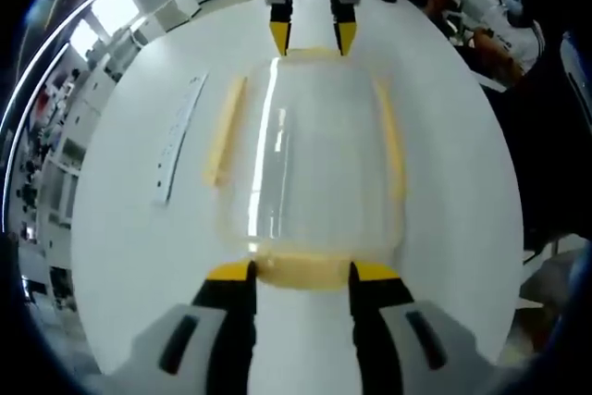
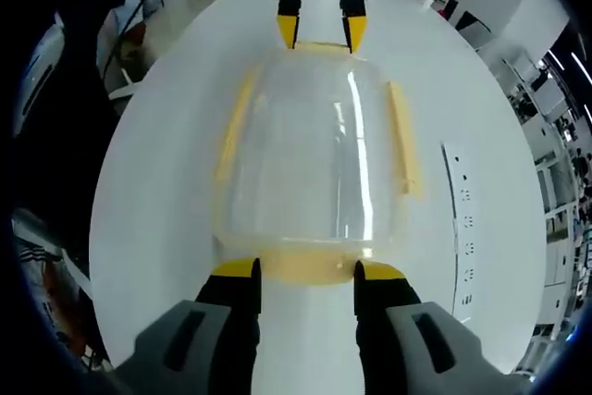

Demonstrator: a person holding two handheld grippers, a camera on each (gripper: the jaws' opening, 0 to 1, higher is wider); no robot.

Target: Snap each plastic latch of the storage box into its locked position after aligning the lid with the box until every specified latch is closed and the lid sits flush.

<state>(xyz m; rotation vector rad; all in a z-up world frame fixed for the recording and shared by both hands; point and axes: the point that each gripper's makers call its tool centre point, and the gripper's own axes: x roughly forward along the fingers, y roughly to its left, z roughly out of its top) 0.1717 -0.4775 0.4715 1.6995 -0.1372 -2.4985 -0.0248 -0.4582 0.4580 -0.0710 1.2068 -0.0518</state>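
A round white table (image 1: 120, 256) stands in a bright room, with shelves (image 1: 46, 150) and a lit window (image 1: 113, 6) far behind its edge.

Your left gripper (image 1: 302, 271) holds its yellow-tipped jaws spread apart, pointing forward; your right gripper (image 2: 305, 269) does likewise; each faces the other, its jaws also parted, from the far side.

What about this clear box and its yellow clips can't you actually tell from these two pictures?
- Left gripper view: whether the near latch is snapped shut; too blurred and washed out.
- Right gripper view: the far latch is partly hidden by the left gripper.
- Both views: whether the lid sits flush; glare and clear plastic hide the seam.
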